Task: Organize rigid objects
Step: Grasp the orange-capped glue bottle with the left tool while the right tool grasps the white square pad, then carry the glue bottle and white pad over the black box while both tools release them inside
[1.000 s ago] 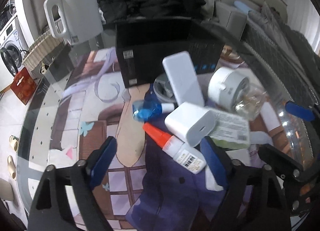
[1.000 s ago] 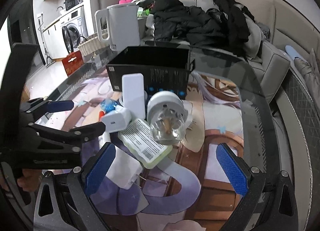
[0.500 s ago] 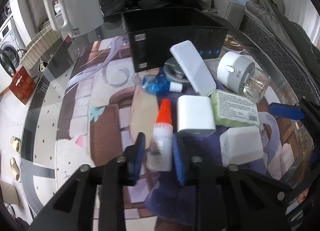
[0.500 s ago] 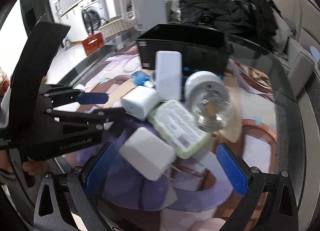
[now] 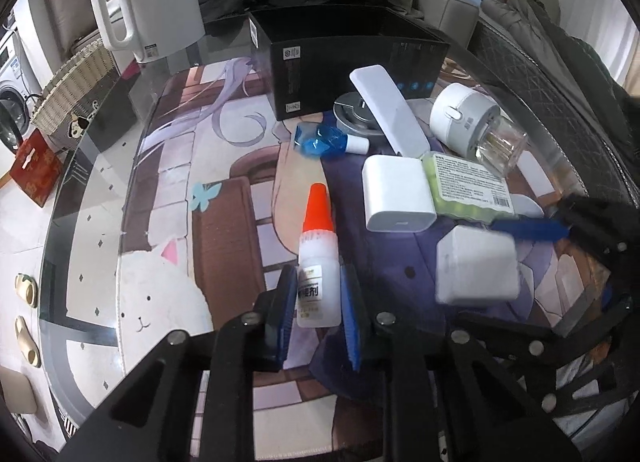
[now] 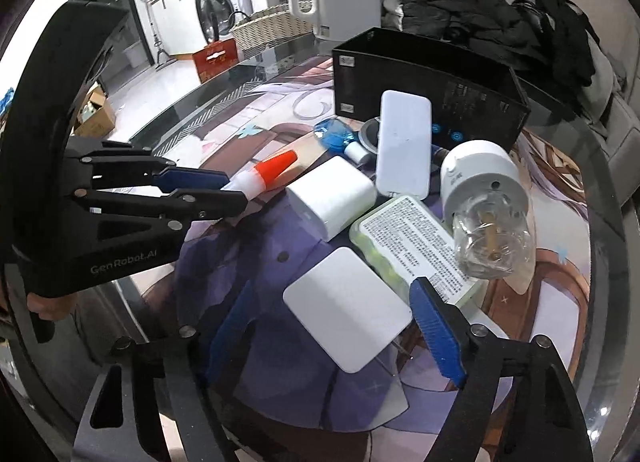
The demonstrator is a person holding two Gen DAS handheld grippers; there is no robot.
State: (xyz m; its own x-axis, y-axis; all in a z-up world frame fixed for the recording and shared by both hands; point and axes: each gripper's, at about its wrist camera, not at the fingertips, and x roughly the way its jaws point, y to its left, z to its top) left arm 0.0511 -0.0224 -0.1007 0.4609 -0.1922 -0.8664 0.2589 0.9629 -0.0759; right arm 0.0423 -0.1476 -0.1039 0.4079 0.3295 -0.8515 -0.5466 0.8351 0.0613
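Orange-capped, the small white plastic glue bottle [image 5: 318,262] sits clamped between my left gripper [image 5: 317,312] pads on the printed mat [image 5: 168,190]; its label shows Chinese characters I can only partly read.

From my right wrist camera, my right gripper [image 6: 334,326] has just been closing around the flat white square charger [image 6: 347,312], one pad beside each edge, contact unclear. The left tool's black frame reads "GenRobot.AI". The pale green packet [image 6: 416,250] carries dense print, illegible, before the black open box [image 6: 428,86].
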